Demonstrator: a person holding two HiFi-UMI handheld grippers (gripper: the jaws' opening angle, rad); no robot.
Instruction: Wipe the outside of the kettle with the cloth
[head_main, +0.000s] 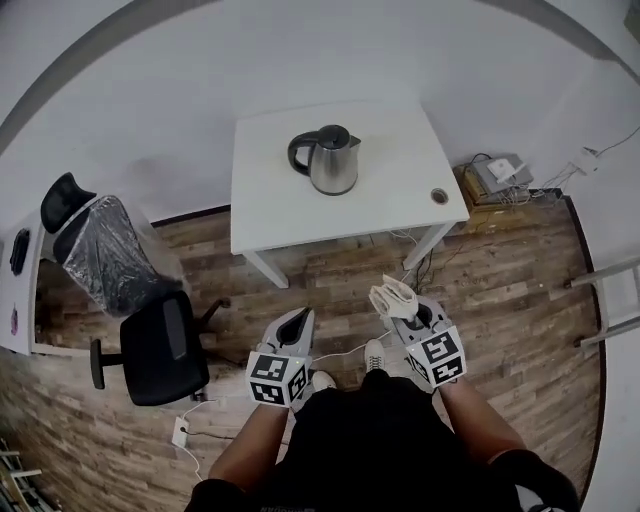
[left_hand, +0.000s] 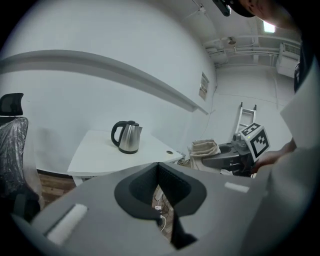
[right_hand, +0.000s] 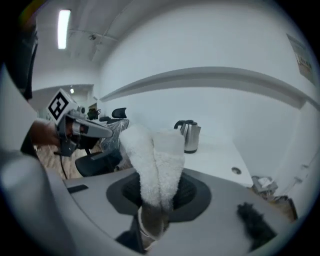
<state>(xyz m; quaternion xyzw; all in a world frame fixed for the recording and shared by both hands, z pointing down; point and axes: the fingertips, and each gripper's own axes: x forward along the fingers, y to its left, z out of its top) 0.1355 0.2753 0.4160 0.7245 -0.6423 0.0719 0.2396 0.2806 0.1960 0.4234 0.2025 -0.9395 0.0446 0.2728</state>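
- The kettle stands upright on the white surface, upper centre of the head view. Its lid is closed and its black handle points toward the frame's left.
- The right tongs, lower centre-right, are clamped on a folded pale cloth. In the right gripper view the cloth rises between the jaws in two thick folds, well past the tips.
- The left tongs, lower centre-left, are closed tip to tip and hold nothing.
- Both tongs are well apart from the kettle, with wooden floor between the person and the surface. The step in hand is judged to be the approach.
- Recommended procedure:
  - Open the left tongs and steady the kettle by the handle before wiping.
  - Lay the protruding fold flat on the steel wall and keep the jaw tips off the metal.
  - Apply light pressure, so the kettle neither slides nor tips.
- Caution: a heavy drag may pull the cloth out of the jaws.
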